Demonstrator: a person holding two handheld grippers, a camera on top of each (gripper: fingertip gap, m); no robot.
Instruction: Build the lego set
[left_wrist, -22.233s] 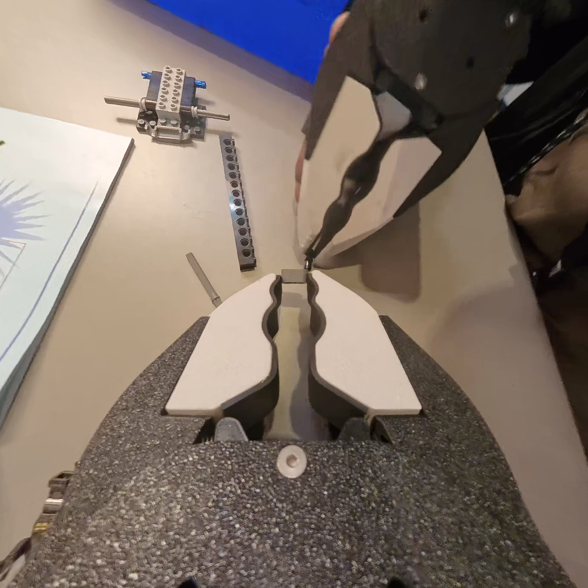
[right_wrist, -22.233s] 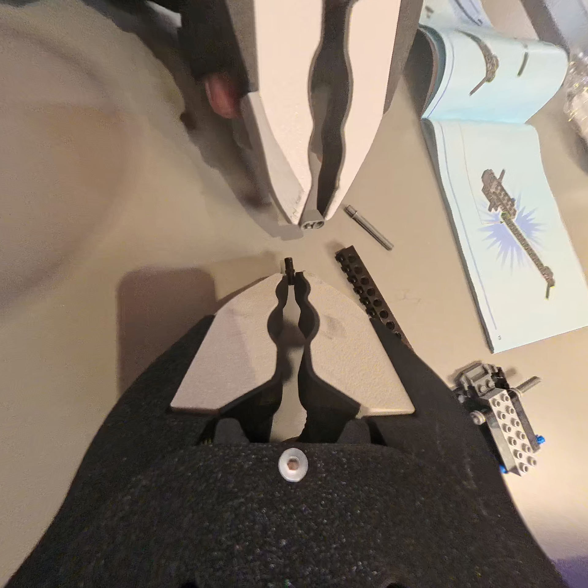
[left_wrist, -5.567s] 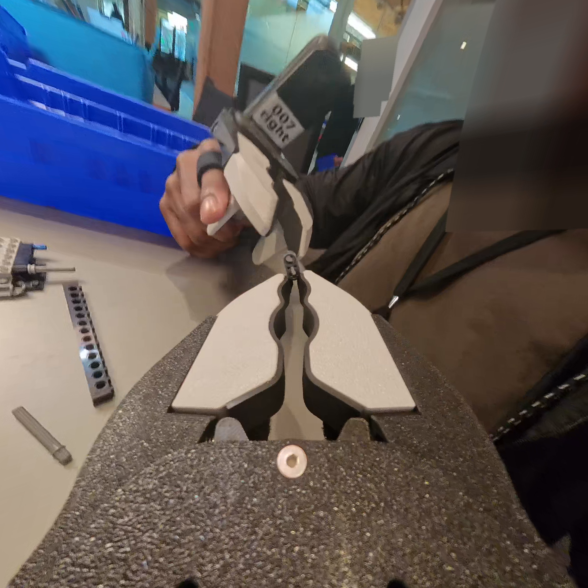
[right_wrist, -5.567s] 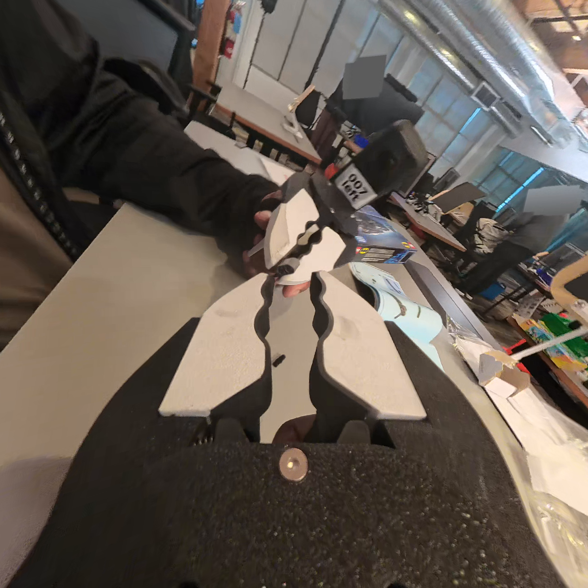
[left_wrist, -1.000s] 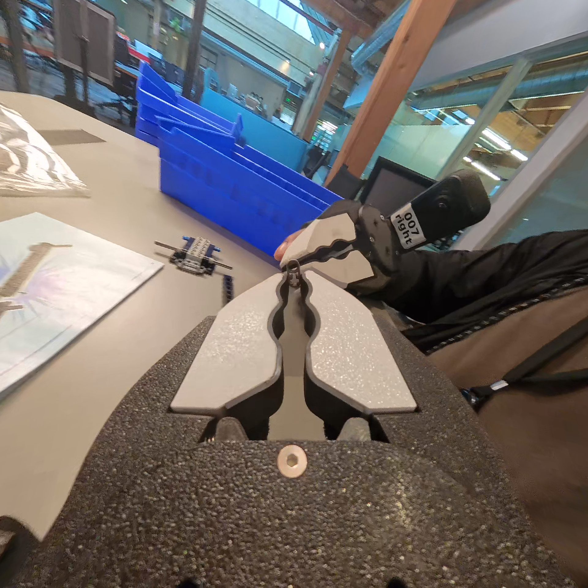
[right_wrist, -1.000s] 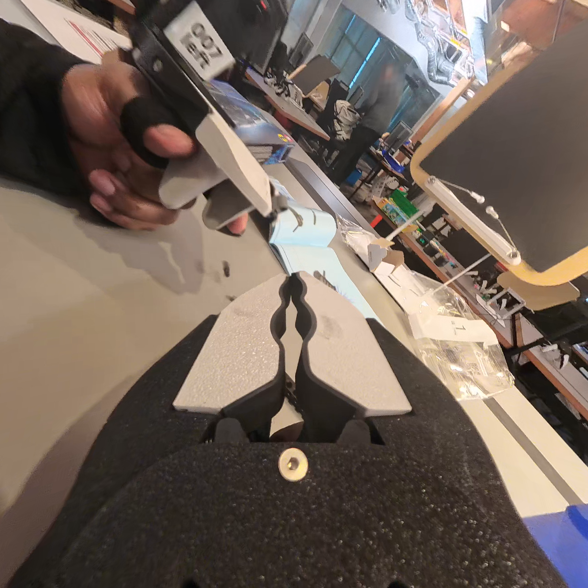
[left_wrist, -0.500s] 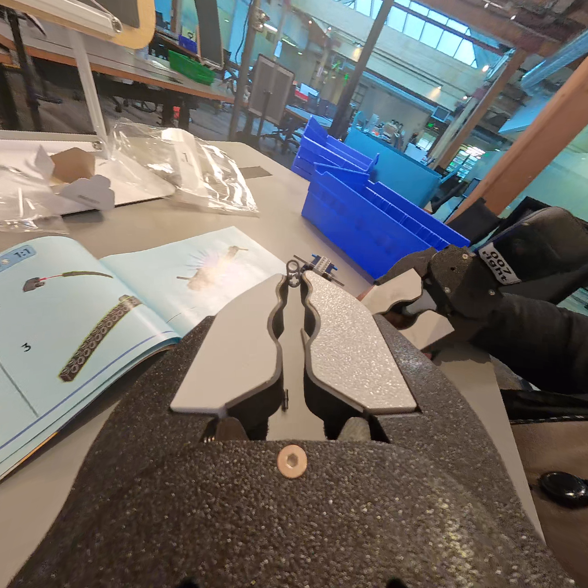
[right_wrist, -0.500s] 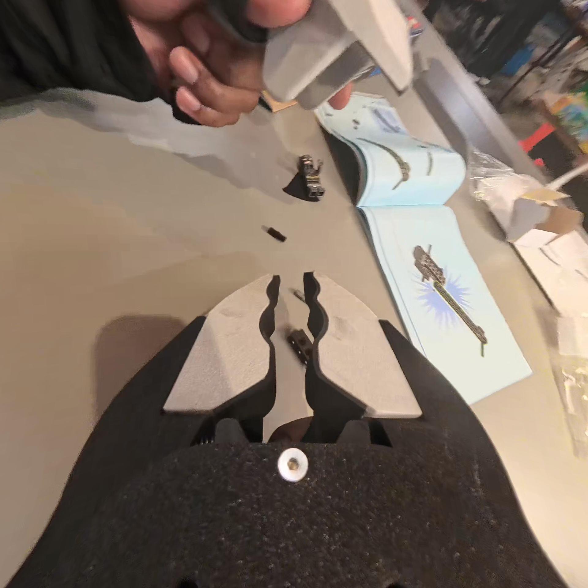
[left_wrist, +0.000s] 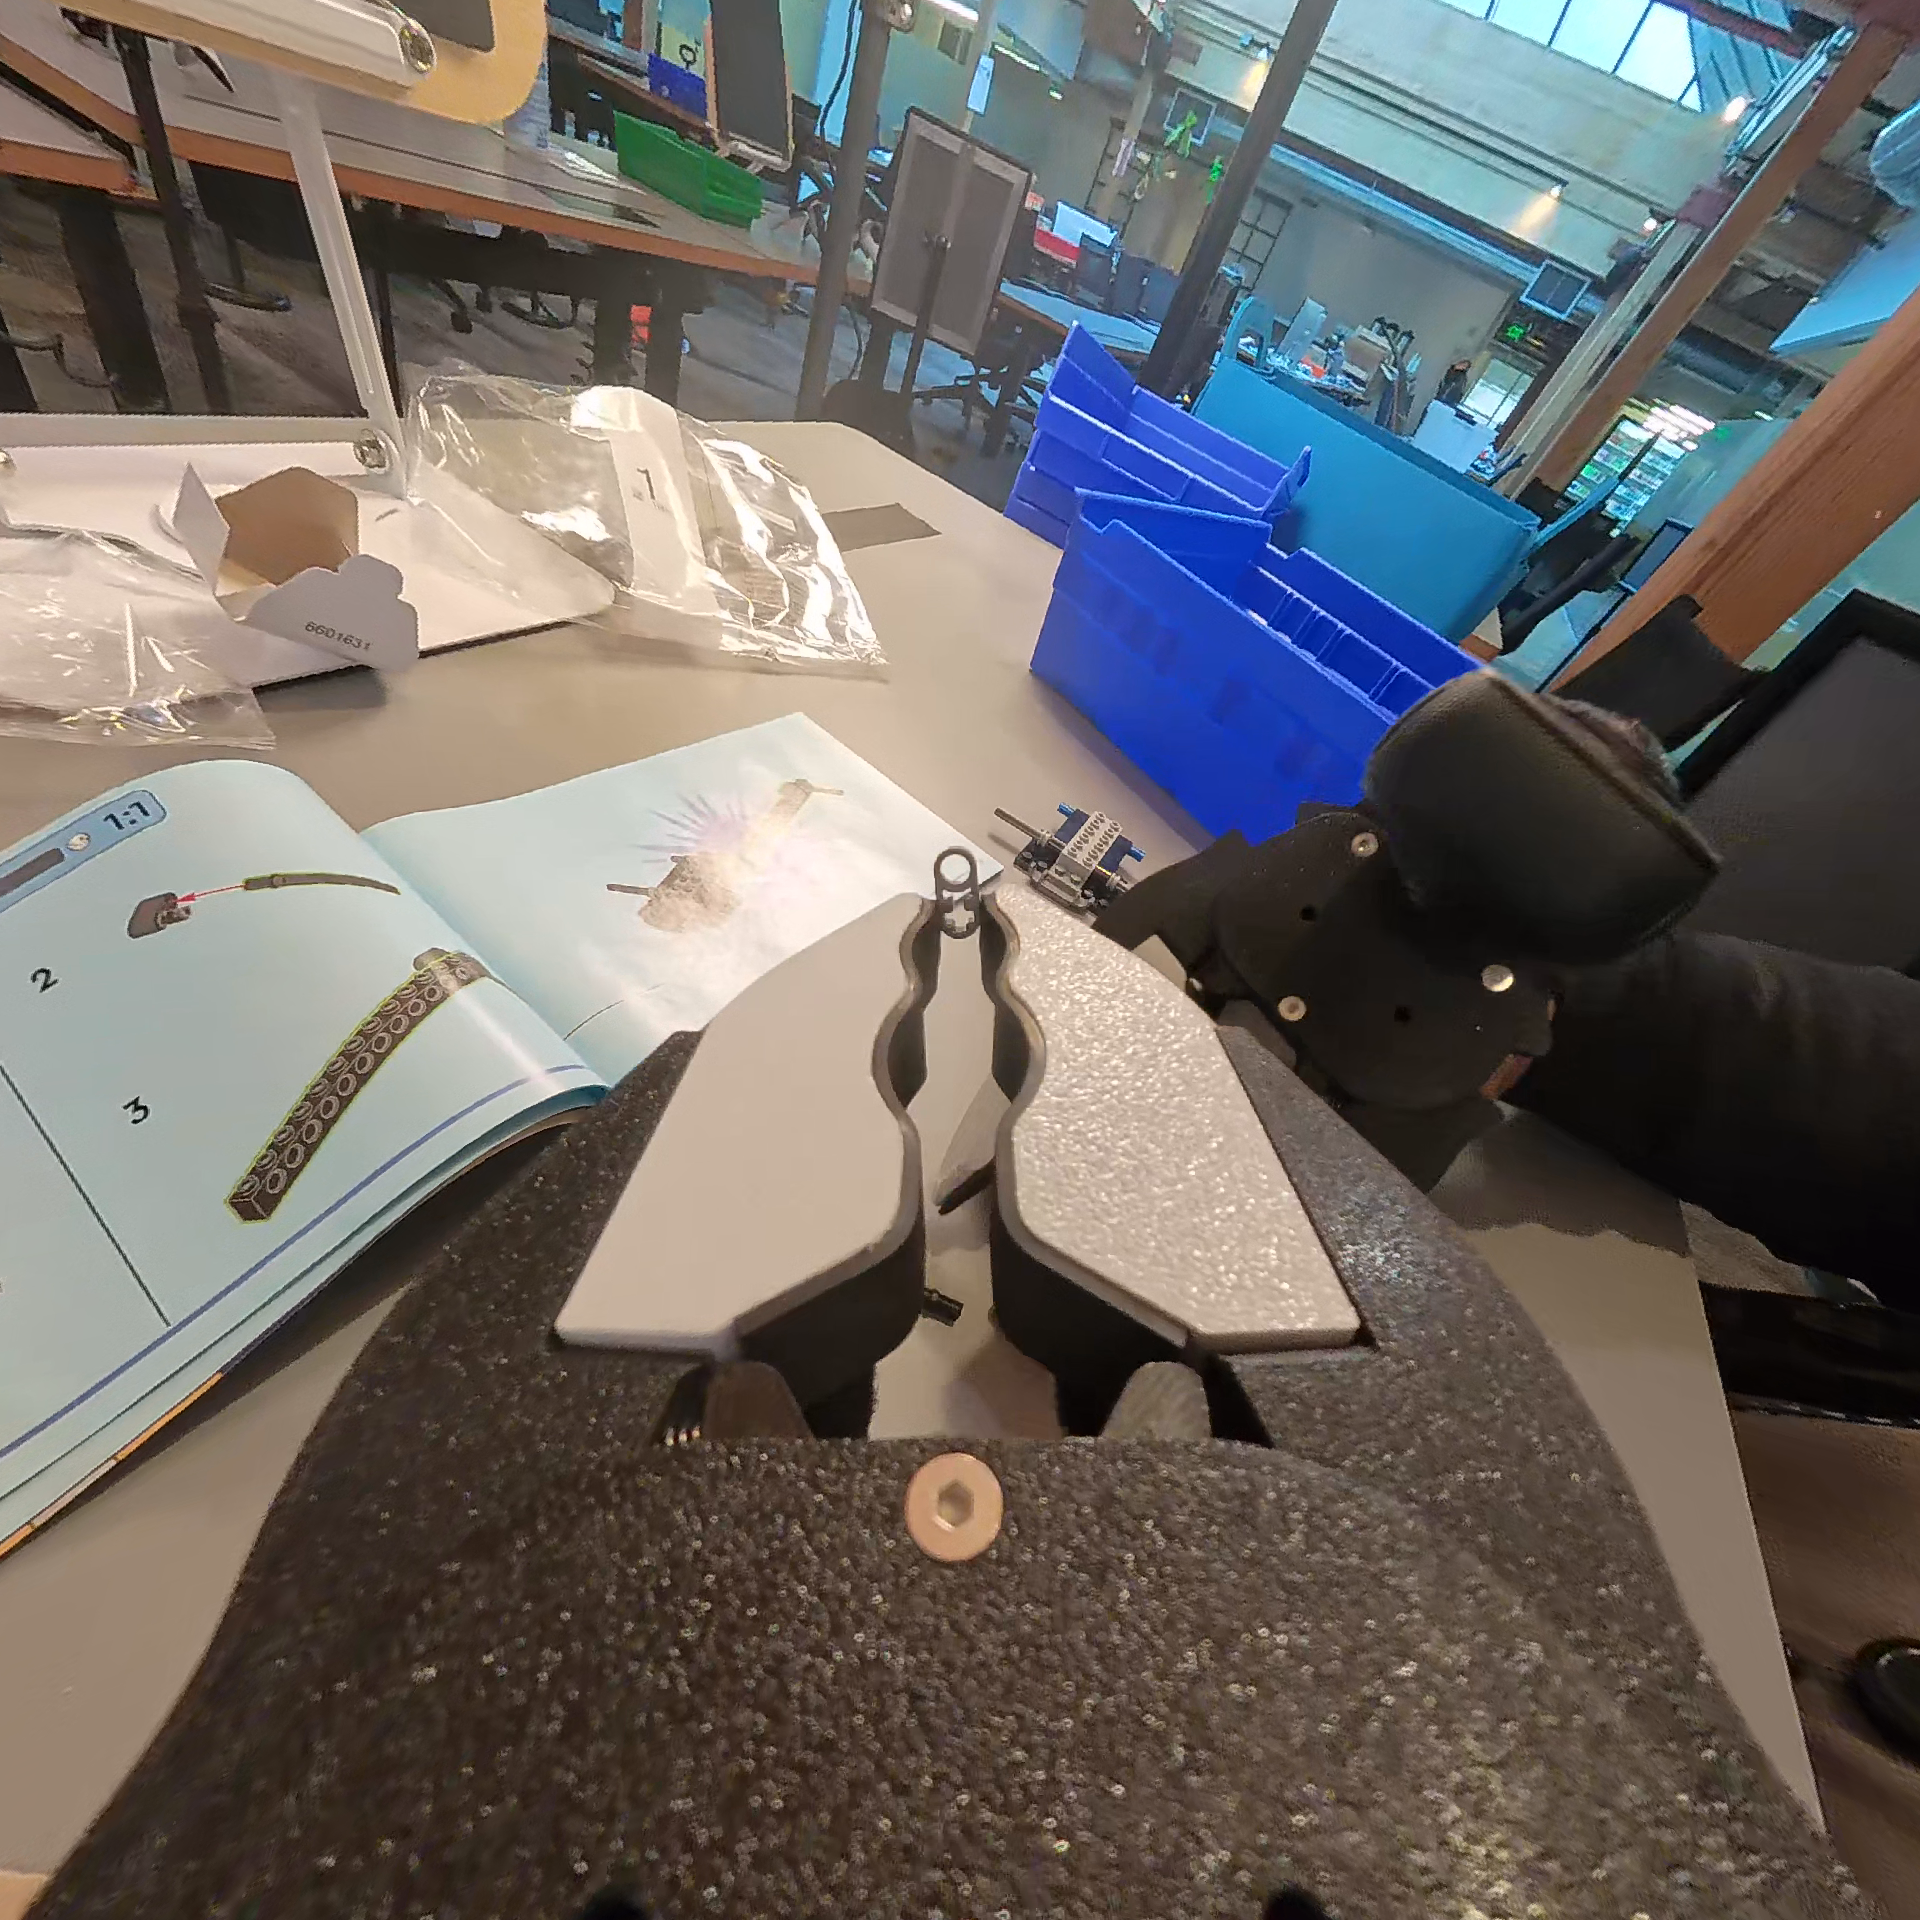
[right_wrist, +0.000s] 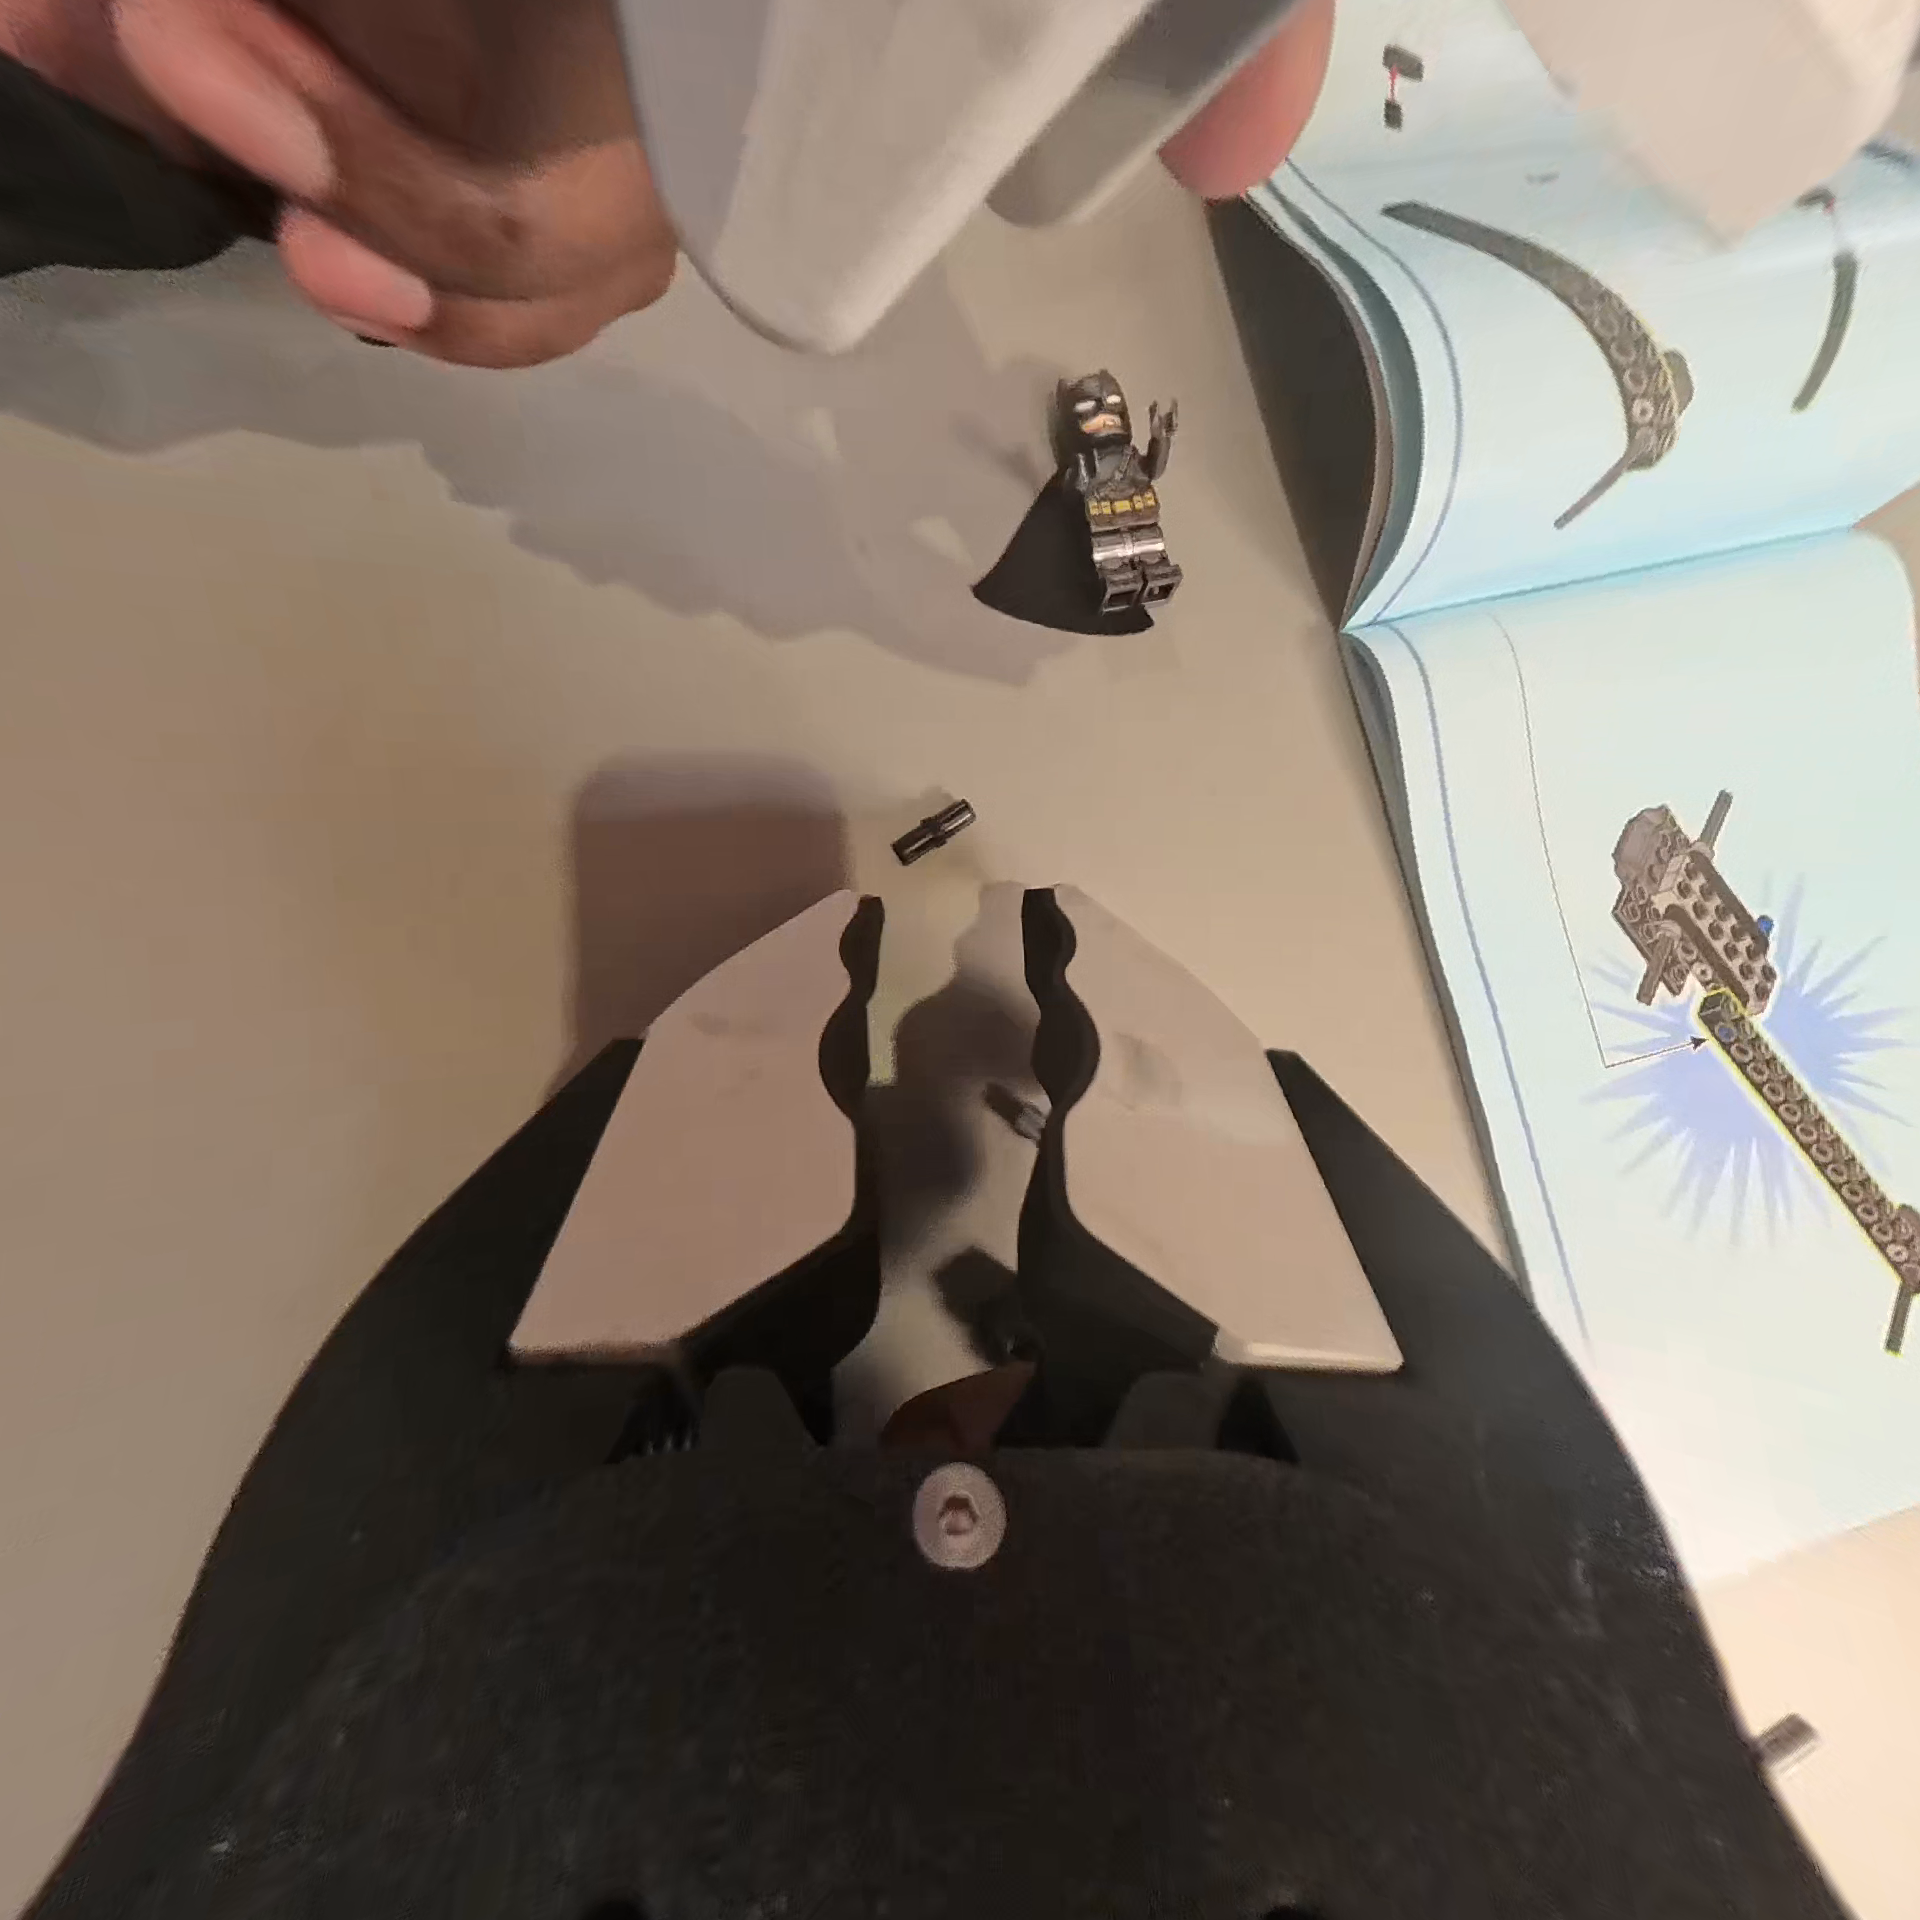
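the left gripper (left_wrist: 957, 914) is clamped on a small grey connector (left_wrist: 955, 891), its lower end hidden between the pads. the right gripper (right_wrist: 951, 909) is held with fingers apart over bare table (right_wrist: 312, 831), a black pin (right_wrist: 932, 831) lying just beyond the tips. a blurred small part (right_wrist: 1023, 1117) is half hidden behind its right finger, and the booklet (right_wrist: 1714, 831) is cut off at the edge.

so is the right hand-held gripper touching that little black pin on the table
Apart. The right wrist view shows the open right hand-held gripper with bare table between its fingertips and the black pin just ahead.
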